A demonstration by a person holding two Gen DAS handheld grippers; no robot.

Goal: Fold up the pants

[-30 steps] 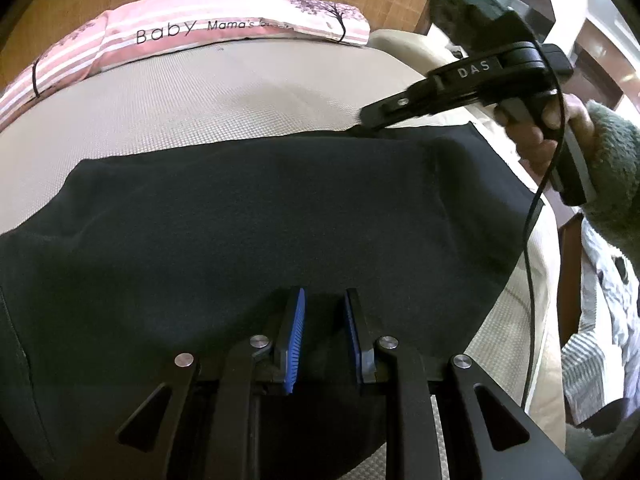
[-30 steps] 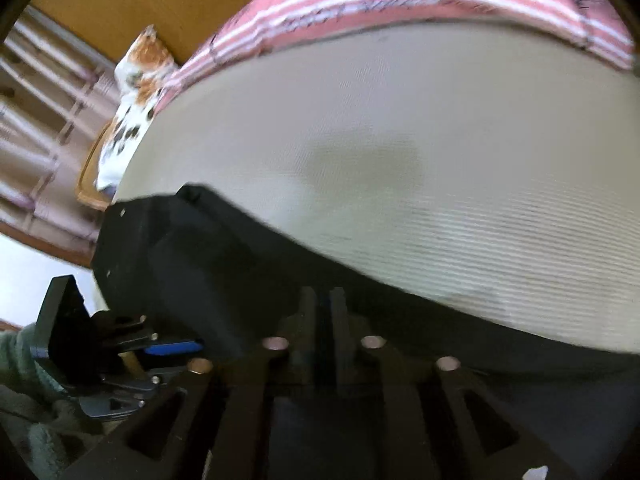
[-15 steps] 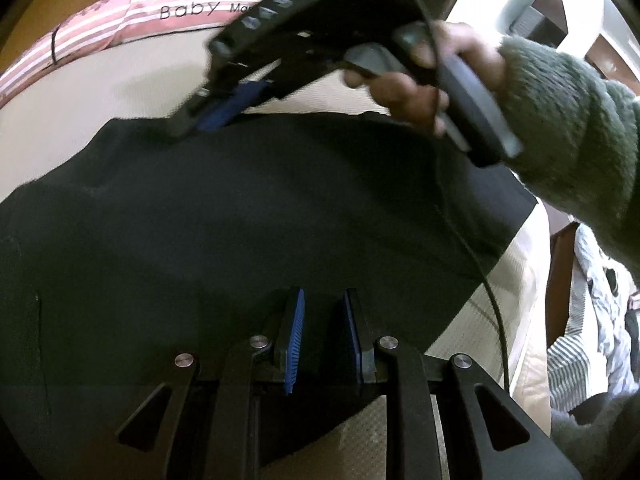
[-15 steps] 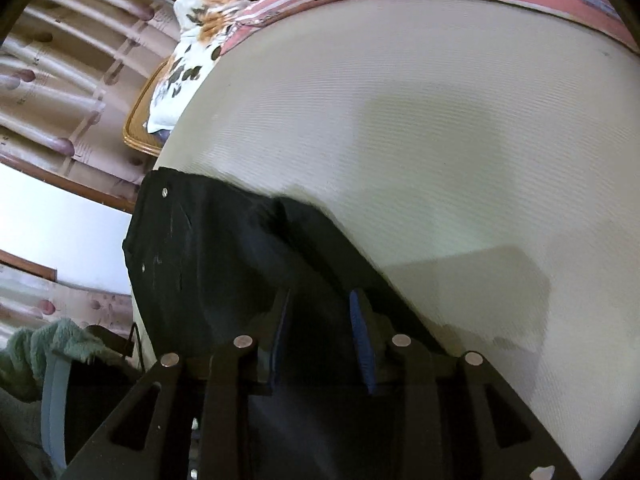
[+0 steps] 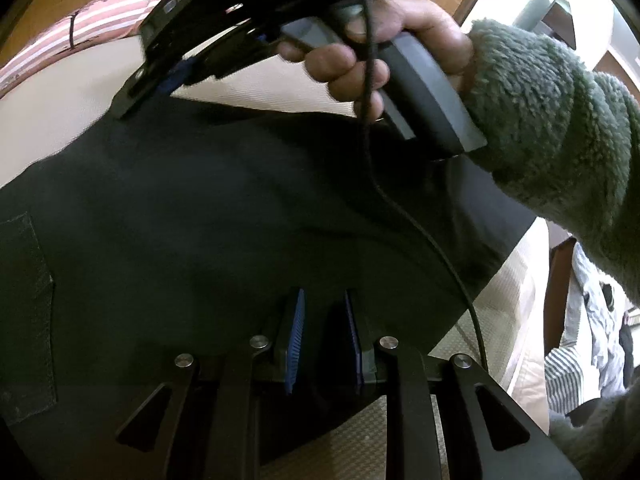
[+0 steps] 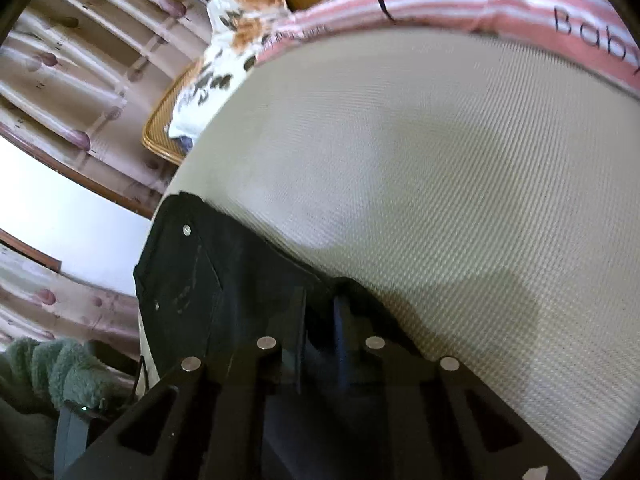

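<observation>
The black pants point(image 5: 240, 216) lie spread on a beige woven mat point(image 5: 52, 120). My left gripper point(image 5: 323, 340) pinches the near edge of the pants between its blue pads. My right gripper point(image 5: 160, 84) shows in the left wrist view at the far edge of the pants, held by a hand in a green fleece sleeve. In the right wrist view the right gripper point(image 6: 320, 332) is shut on a fold of the pants point(image 6: 188, 280), whose waist with rivets lies to the left.
A pink striped pillow point(image 6: 500, 4) lies along the far edge of the mat point(image 6: 440, 168). A floral cushion point(image 6: 236, 40) on a wicker tray sits at the left. Striped cloth point(image 5: 576, 344) lies off the mat at the right.
My right gripper has carried the far edge of the pants leftward across the mat, toward the waist end. The left gripper keeps its hold on the near edge.
</observation>
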